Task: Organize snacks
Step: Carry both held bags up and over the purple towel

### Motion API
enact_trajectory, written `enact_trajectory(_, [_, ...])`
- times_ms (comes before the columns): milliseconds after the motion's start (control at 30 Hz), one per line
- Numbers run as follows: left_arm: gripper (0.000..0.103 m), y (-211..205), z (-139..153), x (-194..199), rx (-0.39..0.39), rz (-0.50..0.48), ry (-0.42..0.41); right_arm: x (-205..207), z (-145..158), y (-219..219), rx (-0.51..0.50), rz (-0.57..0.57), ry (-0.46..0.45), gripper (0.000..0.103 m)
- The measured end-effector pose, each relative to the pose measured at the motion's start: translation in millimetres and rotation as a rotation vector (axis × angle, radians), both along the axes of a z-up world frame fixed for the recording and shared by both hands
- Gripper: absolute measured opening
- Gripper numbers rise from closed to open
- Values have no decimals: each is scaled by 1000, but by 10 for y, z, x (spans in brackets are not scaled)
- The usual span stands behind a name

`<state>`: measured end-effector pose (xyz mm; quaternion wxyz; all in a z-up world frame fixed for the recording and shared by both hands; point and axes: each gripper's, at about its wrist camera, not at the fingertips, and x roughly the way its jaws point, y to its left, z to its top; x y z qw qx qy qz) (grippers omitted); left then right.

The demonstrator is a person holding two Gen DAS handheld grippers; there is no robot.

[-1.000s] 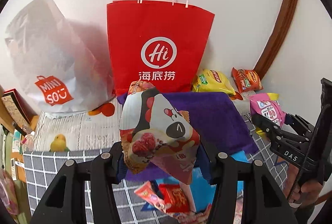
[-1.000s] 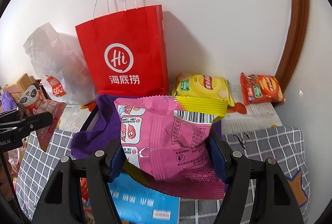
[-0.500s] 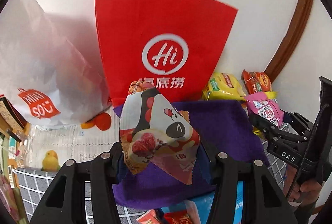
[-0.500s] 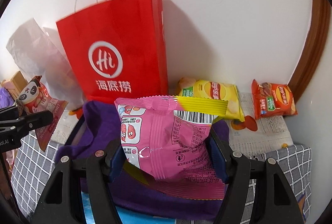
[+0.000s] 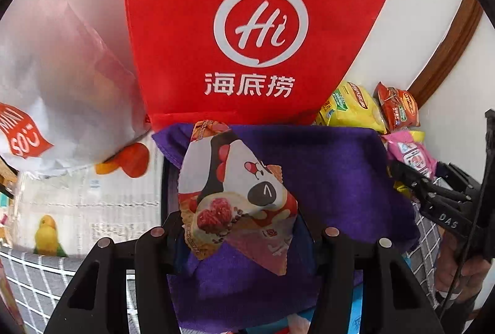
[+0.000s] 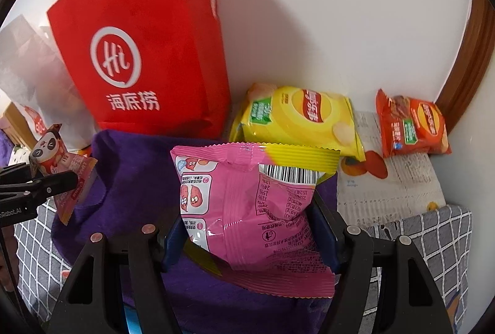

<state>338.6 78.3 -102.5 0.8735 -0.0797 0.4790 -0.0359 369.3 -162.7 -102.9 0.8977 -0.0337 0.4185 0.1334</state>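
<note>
I hold both packets clear above the purple cloth point(image 6: 130, 179): left gripper point(image 5: 244, 235) clenched on panda snack point(image 5: 235, 191), right gripper point(image 6: 250, 238) on pink packet point(image 6: 247, 210), likely bound for red bag point(image 5: 247, 33).

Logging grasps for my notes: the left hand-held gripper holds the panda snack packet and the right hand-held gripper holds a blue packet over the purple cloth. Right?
Not quite: the packet in the right hand-held gripper is pink, as the right wrist view shows. The left hand-held gripper does hold the panda snack packet, over the purple cloth.
</note>
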Motion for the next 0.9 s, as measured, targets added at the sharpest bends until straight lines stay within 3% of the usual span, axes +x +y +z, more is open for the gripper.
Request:
enact_trajectory(433, [53, -64, -244, 116, 2, -2, 80, 79, -277, 136, -49, 21, 64, 69])
enact_trajectory(900, [53, -118, -296, 149, 8, -18, 100, 125, -400, 192, -78, 25, 109, 70])
